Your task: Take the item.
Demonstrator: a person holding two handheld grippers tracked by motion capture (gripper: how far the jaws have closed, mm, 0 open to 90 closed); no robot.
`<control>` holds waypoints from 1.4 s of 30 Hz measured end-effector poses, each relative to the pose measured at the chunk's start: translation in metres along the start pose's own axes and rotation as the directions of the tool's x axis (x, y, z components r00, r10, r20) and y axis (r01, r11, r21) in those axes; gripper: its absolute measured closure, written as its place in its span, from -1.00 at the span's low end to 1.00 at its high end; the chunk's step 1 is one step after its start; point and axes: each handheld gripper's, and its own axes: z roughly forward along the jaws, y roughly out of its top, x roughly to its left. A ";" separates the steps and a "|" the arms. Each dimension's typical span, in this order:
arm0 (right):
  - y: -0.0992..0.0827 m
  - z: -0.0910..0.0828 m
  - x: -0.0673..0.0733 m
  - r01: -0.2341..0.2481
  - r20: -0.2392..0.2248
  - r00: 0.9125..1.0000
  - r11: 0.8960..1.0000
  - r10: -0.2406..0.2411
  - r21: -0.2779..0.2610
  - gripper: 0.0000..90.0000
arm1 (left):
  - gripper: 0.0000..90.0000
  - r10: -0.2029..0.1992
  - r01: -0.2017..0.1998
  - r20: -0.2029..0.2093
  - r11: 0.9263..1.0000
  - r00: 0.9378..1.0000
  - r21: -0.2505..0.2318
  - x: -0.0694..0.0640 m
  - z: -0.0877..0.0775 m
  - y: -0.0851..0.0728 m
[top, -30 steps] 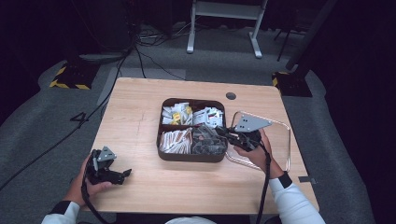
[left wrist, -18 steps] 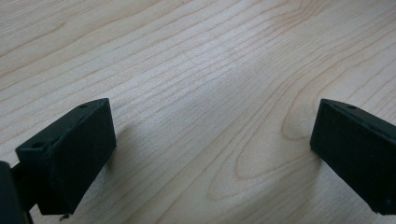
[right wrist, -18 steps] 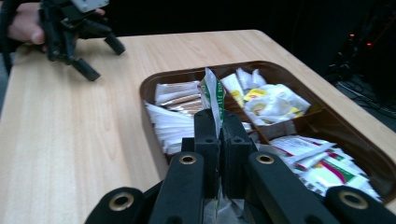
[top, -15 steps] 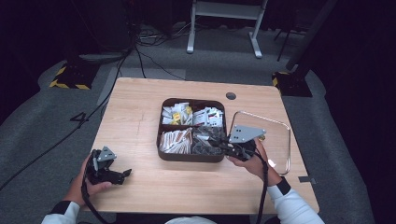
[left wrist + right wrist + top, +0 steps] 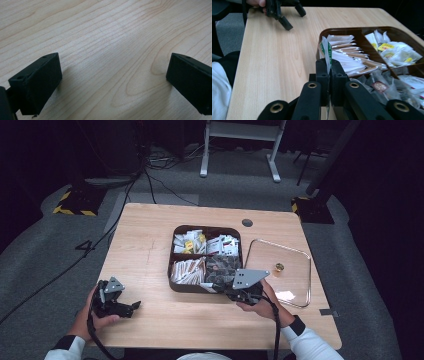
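Standing here, I see the right hand-held gripper (image 5: pixel 329 71) clamped tight on a thin white-and-green packet (image 5: pixel 325 53), holding it upright just over the near-left corner of the brown tray (image 5: pixel 172 275) on the desk (image 5: pixel 150 245). The left hand-held gripper (image 5: pixel 131 307) rests on bare wood well off to the side, jaws spread wide apart.

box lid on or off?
Off. The clear lid lies flat on the table right of the open box.
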 end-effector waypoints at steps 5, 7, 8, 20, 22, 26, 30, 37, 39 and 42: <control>-0.003 0.006 0.002 0.007 -0.016 1.000 1.000 -0.007 0.021 0.95 | -0.99 -0.001 0.001 -0.001 1.000 1.000 -0.001 0.000 0.000 0.000; -0.006 0.008 0.002 0.002 -0.024 1.000 1.000 -0.002 0.029 0.95 | -0.99 -0.003 0.003 0.000 1.000 1.000 -0.001 0.000 0.000 0.000; -0.007 0.009 0.002 0.003 -0.025 1.000 0.999 -0.002 0.034 0.95 | -0.99 -0.003 0.003 0.000 1.000 1.000 -0.001 0.000 0.000 0.000; -0.019 0.019 0.009 0.023 -0.050 0.999 0.996 -0.019 0.086 0.93 | -0.99 -0.003 0.003 0.000 1.000 1.000 -0.001 0.000 0.000 0.000; -0.022 0.022 0.011 0.028 -0.042 0.999 0.995 -0.024 0.100 0.93 | -0.99 -0.002 0.002 -0.001 1.000 1.000 -0.001 0.000 0.000 0.000; -0.023 0.024 0.011 0.036 -0.036 0.999 0.993 -0.032 0.111 0.92 | -0.99 -0.003 0.003 0.000 1.000 1.000 -0.001 0.000 0.000 0.000; -0.023 0.025 0.013 0.044 -0.047 0.998 0.993 -0.039 0.110 0.80 | -0.99 -0.002 0.002 -0.001 1.000 1.000 -0.001 0.000 0.000 0.000; -0.025 0.028 0.019 0.052 -0.108 0.993 0.991 -0.039 0.120 0.63 | -0.99 -0.003 0.003 0.000 1.000 1.000 -0.001 0.000 0.000 0.000; -0.026 0.028 0.020 0.050 -0.122 0.992 0.991 -0.035 0.122 0.49 | -0.99 -0.003 0.003 -0.001 1.000 1.000 -0.001 0.000 0.000 0.000; -0.027 0.027 0.021 0.025 -0.150 0.989 0.991 -0.006 0.129 0.14 | -0.99 -0.002 0.002 -0.001 1.000 1.000 -0.001 0.000 0.000 0.000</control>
